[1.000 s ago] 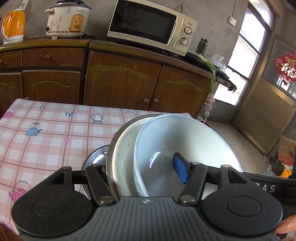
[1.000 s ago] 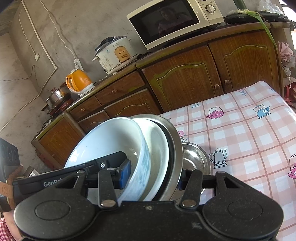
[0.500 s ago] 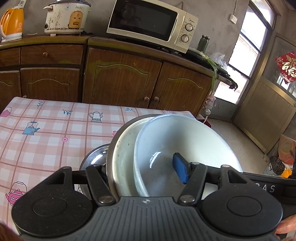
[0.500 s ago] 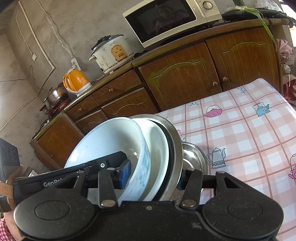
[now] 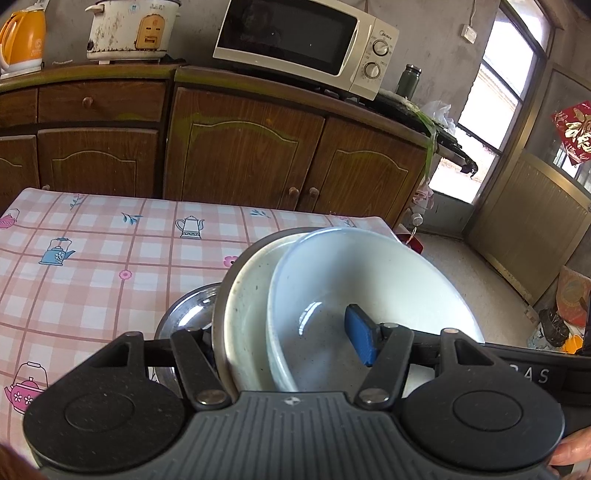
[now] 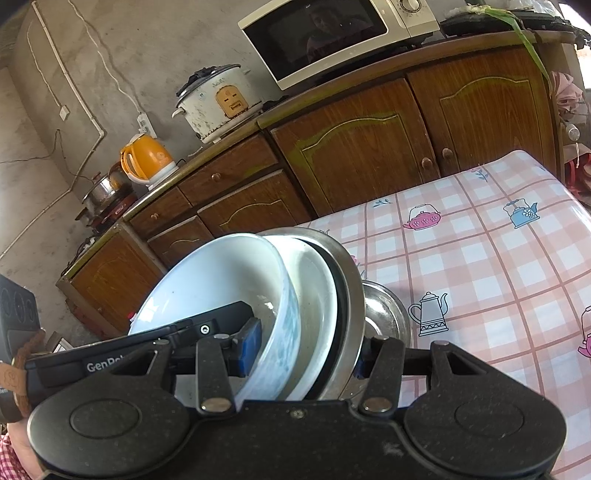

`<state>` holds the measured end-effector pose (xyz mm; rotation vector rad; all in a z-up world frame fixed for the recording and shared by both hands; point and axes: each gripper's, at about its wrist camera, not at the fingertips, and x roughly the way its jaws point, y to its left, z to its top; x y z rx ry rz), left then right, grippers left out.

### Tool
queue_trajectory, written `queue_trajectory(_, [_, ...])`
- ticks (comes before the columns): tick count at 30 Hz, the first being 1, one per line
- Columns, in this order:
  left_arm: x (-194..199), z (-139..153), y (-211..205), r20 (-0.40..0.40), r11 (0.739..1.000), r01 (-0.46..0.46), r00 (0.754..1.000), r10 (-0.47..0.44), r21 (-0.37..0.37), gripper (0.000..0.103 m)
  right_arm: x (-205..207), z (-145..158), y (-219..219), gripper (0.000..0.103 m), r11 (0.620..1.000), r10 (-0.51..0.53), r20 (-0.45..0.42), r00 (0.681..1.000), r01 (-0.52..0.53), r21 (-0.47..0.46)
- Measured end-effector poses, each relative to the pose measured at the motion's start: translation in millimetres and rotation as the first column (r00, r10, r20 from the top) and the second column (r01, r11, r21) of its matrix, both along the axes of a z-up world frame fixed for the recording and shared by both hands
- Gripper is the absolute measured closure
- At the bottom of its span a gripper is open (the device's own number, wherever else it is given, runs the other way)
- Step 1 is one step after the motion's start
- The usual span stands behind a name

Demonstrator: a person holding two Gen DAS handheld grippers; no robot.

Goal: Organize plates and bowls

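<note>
A stack of dishes stands on edge over the pink checked tablecloth [image 5: 92,266]: a white bowl [image 5: 369,280] in front, a white plate [image 5: 243,314] behind it and a steel plate [image 6: 349,280] at the back. My left gripper [image 5: 277,343] is shut across the stack, with its blue pad [image 5: 360,339] inside the bowl. My right gripper [image 6: 306,354] is shut on the same stack from the opposite side. A small steel bowl [image 5: 188,314] lies just behind the stack; whether it touches is unclear.
Wooden cabinets [image 5: 240,147] run along the table's far side and carry a microwave [image 5: 295,37], a rice cooker [image 5: 129,29] and an orange kettle [image 5: 22,37]. A doorway and floor clutter [image 5: 554,325] lie beyond the table's right edge. A person's fingertips [image 5: 569,450] show at the lower right.
Both grippers keep the same hold on the stack. The background has drifted only slightly in both views.
</note>
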<state>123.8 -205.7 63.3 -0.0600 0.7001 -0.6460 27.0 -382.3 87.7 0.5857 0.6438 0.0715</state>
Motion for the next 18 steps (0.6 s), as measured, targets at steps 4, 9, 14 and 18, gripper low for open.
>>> queue_trajectory(4, [2.9,-3.0,-1.0,-0.006,1.0,0.0,1.0,0.0,0.002,0.04,1.8,-2.5,-0.8,0.044,1.0,-0.001,-0.006,1.0,0.001,0.002])
queue_trajectory(9, [5.8,-6.3,-2.5,-0.015,1.0,0.002,1.0,-0.002,0.005,0.04,4.2,-5.2,-1.6,0.044,1.0,-0.002,-0.016,1.0,0.002,0.005])
queue_trajectory(14, [9.9,-7.7,-4.8,-0.022,1.0,0.003,1.0,-0.003,0.009,0.04,7.5,-7.6,-3.3,0.044,1.0,-0.002,-0.022,1.0,0.003,0.008])
queue_trajectory(18, [11.8,-9.7,-6.8,-0.026,1.0,0.003,1.0,-0.003,0.012,0.04,8.7,-10.3,-4.9,0.044,1.0,-0.002,-0.027,1.0,0.003,0.011])
